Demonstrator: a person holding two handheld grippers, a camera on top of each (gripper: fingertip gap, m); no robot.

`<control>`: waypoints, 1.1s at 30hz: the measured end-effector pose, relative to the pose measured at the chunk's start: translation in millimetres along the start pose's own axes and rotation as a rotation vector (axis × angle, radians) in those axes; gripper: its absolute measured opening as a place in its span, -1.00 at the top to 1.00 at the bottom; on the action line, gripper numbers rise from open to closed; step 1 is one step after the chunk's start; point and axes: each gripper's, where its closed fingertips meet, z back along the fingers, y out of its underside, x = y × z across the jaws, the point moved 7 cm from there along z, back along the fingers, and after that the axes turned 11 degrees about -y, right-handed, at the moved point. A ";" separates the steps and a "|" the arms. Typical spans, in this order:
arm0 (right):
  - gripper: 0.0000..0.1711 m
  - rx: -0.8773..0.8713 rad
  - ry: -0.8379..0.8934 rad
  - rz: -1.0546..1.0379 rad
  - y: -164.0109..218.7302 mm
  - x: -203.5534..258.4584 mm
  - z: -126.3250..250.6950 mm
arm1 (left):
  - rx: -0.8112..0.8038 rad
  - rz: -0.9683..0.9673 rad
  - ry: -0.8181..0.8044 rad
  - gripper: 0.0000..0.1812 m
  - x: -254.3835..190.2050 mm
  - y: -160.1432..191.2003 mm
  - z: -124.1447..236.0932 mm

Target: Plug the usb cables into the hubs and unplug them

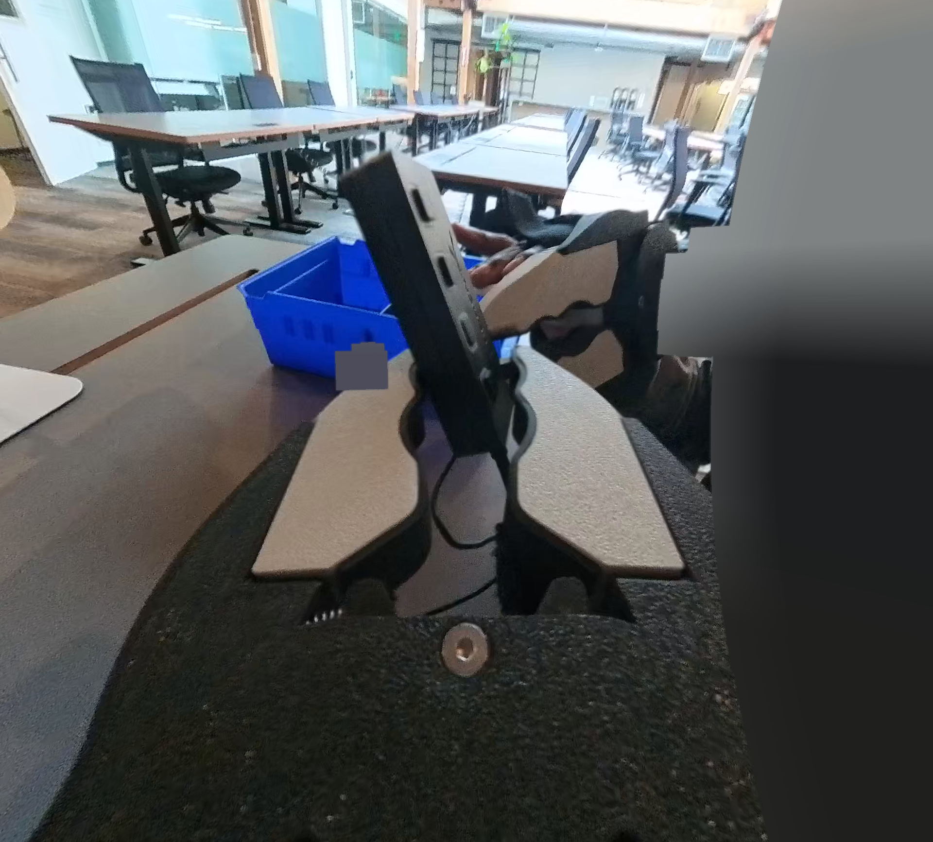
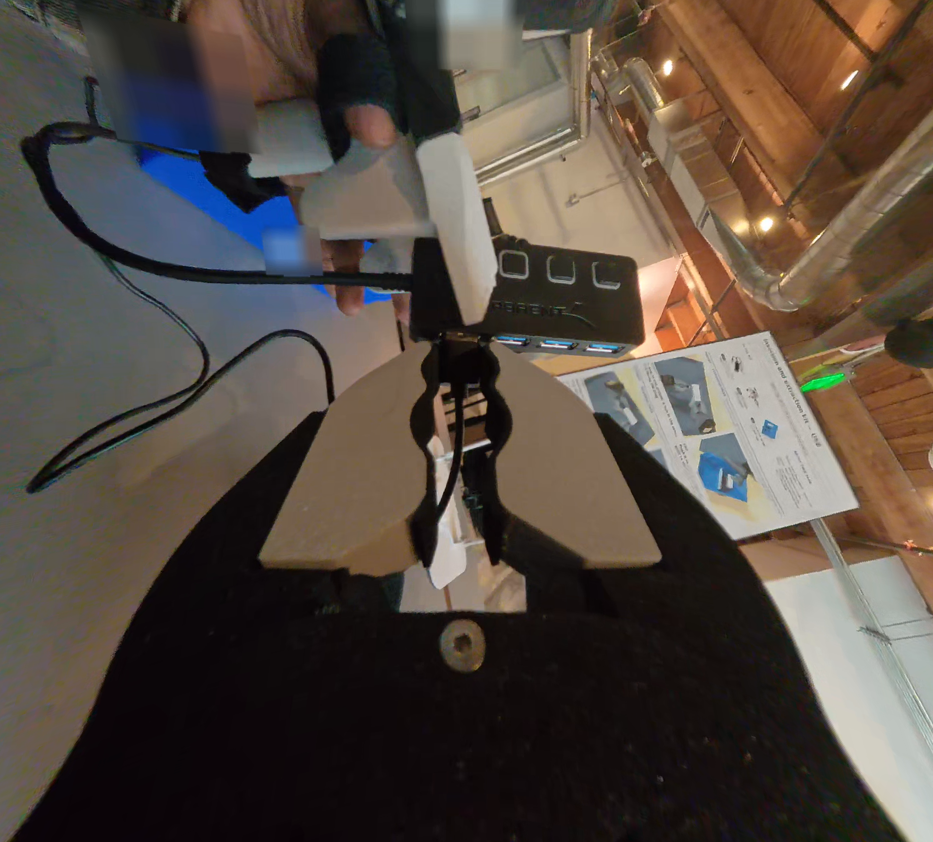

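Between scalloped tongs [image 1: 464, 393], slab-shaped black hub [image 1: 419, 282]

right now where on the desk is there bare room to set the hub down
Free: the dark desk left of the left claw, between the blue bin and the grey pad at the left edge. Crowded: right of the hub, where the right claw closes in, and under the left claw, where a thin black cable loops.
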 end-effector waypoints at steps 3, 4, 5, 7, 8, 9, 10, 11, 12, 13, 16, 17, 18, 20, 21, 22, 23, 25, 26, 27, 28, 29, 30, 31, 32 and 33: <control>0.84 -0.012 0.022 0.043 -2.8 -0.8 2.9 | 0.007 0.097 0.051 0.77 -1.5 -3.2 0.9; 0.83 -0.002 0.034 0.061 -2.8 -1.1 3.4 | -0.003 0.109 0.053 0.78 -2.0 -3.8 0.3; 0.83 0.003 0.044 0.081 -2.7 -1.6 4.4 | -0.010 0.118 0.055 0.80 -2.7 -4.4 -0.3; 0.84 -0.010 0.052 0.116 -4.2 -2.8 8.4 | -0.026 0.143 0.086 0.81 -5.1 -5.9 -1.1; 0.83 -0.014 0.048 0.130 -5.2 -3.2 10.5 | -0.028 0.147 0.105 0.81 -6.3 -6.4 -1.1; 0.83 -0.019 0.041 0.140 -5.8 -3.0 12.0 | -0.023 0.142 0.118 0.81 -7.3 -6.6 -0.8; 0.84 -0.024 0.036 0.147 -6.3 -2.7 12.8 | -0.015 0.132 0.126 0.81 -8.1 -6.6 -0.3; 0.84 -0.027 0.031 0.154 -6.3 -2.2 13.2 | -0.011 0.120 0.129 0.81 -8.8 -6.4 0.1; 0.84 -0.026 0.027 0.161 -6.2 -1.7 13.3 | -0.003 0.117 0.130 0.81 -8.8 -6.1 0.2; 0.83 -0.026 0.021 0.164 -5.9 -1.1 13.3 | 0.006 0.114 0.133 0.81 -8.6 -5.5 0.4; 0.84 -0.024 0.006 0.174 -5.7 -0.3 13.6 | 0.022 0.106 0.141 0.81 -7.9 -4.3 0.7; 0.84 -0.024 0.004 0.175 -5.8 -0.2 13.6 | 0.026 0.107 0.142 0.81 -7.8 -4.2 0.8; 0.84 -0.023 0.003 0.176 -5.7 -0.2 13.5 | 0.028 0.108 0.143 0.81 -7.6 -4.3 1.1; 0.84 -0.017 0.006 0.187 -5.9 -0.6 13.7 | 0.033 0.110 0.139 0.81 -7.6 -5.1 1.2; 0.84 -0.016 0.006 0.189 -6.4 -0.8 14.1 | 0.034 0.113 0.139 0.81 -7.7 -5.5 1.2; 0.84 -0.009 0.013 0.189 -6.1 -1.9 14.9 | 0.034 0.116 0.141 0.81 -8.1 -6.3 1.5; 0.84 0.046 0.043 0.193 0.0 -6.9 19.2 | 0.015 0.129 0.116 0.81 -5.5 -8.9 4.1; 0.84 0.129 0.131 0.132 25.6 -30.4 44.5 | -0.145 0.206 -0.030 0.81 26.4 -26.8 44.0; 0.84 0.108 0.185 0.058 35.9 -44.7 61.5 | -0.245 0.245 -0.103 0.82 43.1 -35.6 74.5; 0.83 0.076 0.235 0.002 41.1 -56.9 77.3 | -0.310 0.237 -0.162 0.82 51.9 -40.9 100.5; 0.83 0.051 0.281 -0.032 42.9 -65.7 90.4 | -0.327 0.200 -0.186 0.81 52.9 -43.8 117.7; 0.83 0.042 0.316 -0.050 43.6 -71.8 100.2 | -0.328 0.161 -0.211 0.81 50.8 -46.3 126.9; 0.83 0.049 0.352 -0.060 44.6 -76.7 108.3 | -0.337 0.125 -0.232 0.81 47.7 -49.0 130.6; 0.83 0.068 0.396 -0.062 46.0 -81.4 116.4 | -0.335 0.106 -0.229 0.81 44.4 -50.9 130.7; 0.83 0.092 0.444 -0.065 47.9 -85.7 125.7 | -0.331 0.103 -0.224 0.81 42.5 -51.8 129.2; 0.83 0.120 0.510 -0.071 50.1 -90.9 137.4 | -0.326 0.104 -0.233 0.81 42.4 -51.9 127.4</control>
